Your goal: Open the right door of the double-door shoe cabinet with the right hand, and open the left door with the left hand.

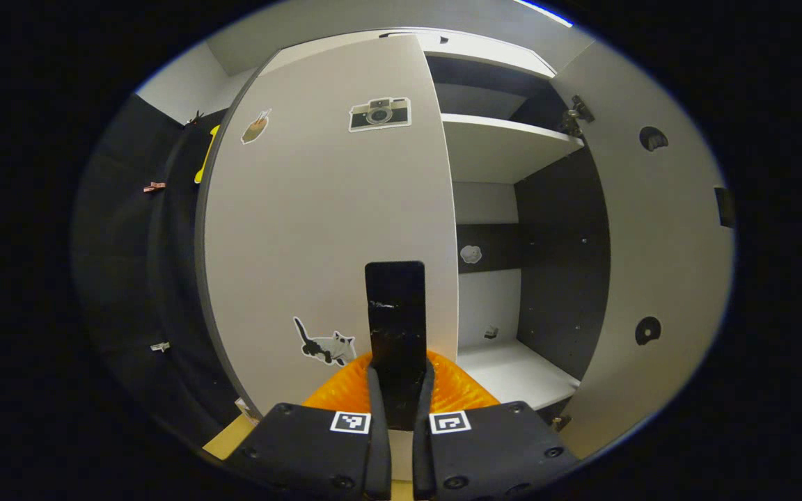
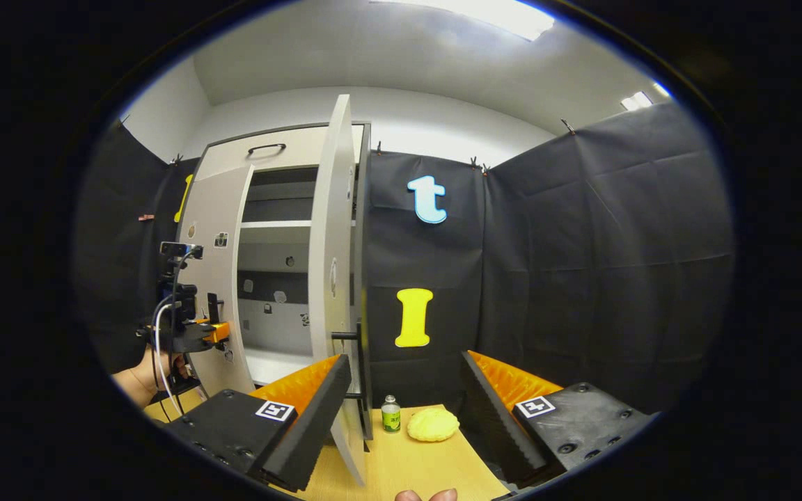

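Left gripper point(image 1: 401, 390) fingers clamp the left door's handle point(image 1: 395, 306); right gripper point(image 2: 401, 410) gapes.

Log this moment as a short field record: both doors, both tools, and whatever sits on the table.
right door: swung wide open, seen nearly edge-on in the right gripper view
left door: partly open
left door handle: black bar, between the left tool's fingers
left tool: shut on the handle
right tool: open, holding nothing, beside the right door's edge
cabinet interior: white shelves, dark side wall
table: small green-labelled bottle and yellow lumpy object, apart
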`<action>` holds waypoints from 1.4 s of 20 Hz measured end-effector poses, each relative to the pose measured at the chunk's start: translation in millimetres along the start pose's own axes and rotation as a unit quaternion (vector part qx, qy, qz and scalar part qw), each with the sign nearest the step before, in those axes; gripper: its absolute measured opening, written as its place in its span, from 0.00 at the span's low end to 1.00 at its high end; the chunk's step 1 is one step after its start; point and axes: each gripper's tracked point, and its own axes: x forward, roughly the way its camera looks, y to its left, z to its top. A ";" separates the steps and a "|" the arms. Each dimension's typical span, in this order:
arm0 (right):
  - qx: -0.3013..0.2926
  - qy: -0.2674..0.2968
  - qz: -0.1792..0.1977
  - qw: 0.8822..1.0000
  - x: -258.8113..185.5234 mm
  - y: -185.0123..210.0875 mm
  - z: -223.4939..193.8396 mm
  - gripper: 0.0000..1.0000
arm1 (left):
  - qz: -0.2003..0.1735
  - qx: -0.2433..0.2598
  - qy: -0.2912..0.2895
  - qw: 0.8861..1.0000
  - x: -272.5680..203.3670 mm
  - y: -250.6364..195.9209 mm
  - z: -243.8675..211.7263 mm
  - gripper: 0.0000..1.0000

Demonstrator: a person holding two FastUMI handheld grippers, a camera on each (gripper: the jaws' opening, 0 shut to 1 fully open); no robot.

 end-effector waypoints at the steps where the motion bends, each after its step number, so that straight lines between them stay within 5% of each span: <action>1: 0.001 0.000 0.005 1.000 -1.9 6.0 0.7 0.99 | -0.009 -0.001 0.003 1.000 -15.3 4.3 -0.8 0.17; 7: -0.008 -0.005 0.033 0.999 -14.7 43.6 -0.2 0.99 | -0.045 -0.020 0.020 0.999 -60.3 27.2 -7.2 0.15; 28: 0.007 0.011 0.076 0.997 -18.5 97.6 -8.6 0.99 | -0.003 -0.009 0.029 1.000 -141.1 116.6 -14.0 0.12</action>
